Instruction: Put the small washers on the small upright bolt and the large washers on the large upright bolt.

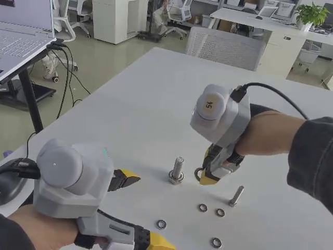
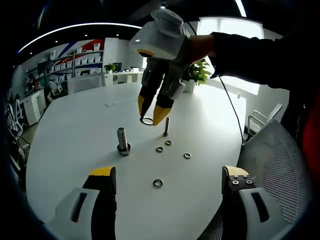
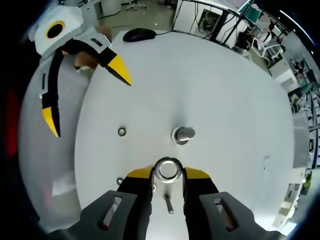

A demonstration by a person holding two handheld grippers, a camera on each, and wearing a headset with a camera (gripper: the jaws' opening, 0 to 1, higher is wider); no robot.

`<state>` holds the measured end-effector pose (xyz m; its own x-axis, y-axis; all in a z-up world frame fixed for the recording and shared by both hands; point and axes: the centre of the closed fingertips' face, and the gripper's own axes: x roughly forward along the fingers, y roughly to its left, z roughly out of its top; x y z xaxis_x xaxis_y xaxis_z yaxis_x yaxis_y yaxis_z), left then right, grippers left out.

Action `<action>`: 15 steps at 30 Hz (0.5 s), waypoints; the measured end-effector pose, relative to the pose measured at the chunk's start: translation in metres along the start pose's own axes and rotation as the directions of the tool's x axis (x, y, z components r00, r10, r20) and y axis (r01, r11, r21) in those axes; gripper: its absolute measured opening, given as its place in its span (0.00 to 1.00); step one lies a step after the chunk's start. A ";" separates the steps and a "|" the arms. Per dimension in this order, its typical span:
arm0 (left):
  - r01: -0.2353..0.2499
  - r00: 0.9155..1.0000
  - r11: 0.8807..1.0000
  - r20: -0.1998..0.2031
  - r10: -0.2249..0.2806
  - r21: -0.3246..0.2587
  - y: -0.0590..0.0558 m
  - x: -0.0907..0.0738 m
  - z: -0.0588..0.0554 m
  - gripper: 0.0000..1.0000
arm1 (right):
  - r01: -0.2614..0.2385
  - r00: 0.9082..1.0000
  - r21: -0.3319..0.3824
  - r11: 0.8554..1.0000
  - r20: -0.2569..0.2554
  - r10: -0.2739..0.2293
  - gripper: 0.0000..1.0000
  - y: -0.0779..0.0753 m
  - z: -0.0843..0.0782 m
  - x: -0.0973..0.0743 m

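Observation:
My right gripper [image 1: 206, 176] is shut on a large steel washer [image 3: 167, 169], held just above the table. It hovers to the right of the large upright bolt [image 1: 177, 170], which has a washer around its base. The small bolt [image 1: 236, 196] stands further right, near the right gripper. Several small washers [image 1: 203, 208] lie loose on the table in front of the bolts. My left gripper [image 1: 144, 209] is open at the near left with nothing between its jaws. Seen from the left gripper view, the held washer [image 2: 147, 120] hangs between the large bolt [image 2: 122, 140] and the small bolt [image 2: 166, 126].
The white table [image 1: 145, 104] has free room beyond and to the left of the bolts. A laptop [image 1: 21, 31] sits on a stand off the far left. A mesh chair back [image 1: 225, 47] stands at the table's far edge.

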<state>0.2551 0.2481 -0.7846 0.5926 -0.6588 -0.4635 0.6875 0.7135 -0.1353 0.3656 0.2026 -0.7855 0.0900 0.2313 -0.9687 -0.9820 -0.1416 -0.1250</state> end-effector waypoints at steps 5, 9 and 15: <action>-0.006 1.000 1.000 0.003 0.006 0.000 0.001 -0.001 0.000 0.87 | 0.014 1.000 -0.025 1.000 0.004 -0.014 0.23 -0.007 0.008 -0.007; -0.006 1.000 1.000 0.002 0.006 0.000 0.001 -0.001 0.000 0.87 | 0.021 1.000 -0.044 0.999 0.002 -0.021 0.23 -0.012 0.015 -0.011; -0.007 1.000 1.000 0.001 0.007 -0.002 0.001 -0.001 0.000 0.87 | 0.030 1.000 -0.072 0.997 0.007 -0.030 0.23 -0.020 0.027 -0.016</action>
<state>0.2551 0.2494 -0.7847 0.5980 -0.6540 -0.4633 0.6825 0.7186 -0.1336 0.3797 0.2282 -0.7619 0.1177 0.2424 -0.9630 -0.9643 -0.2039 -0.1692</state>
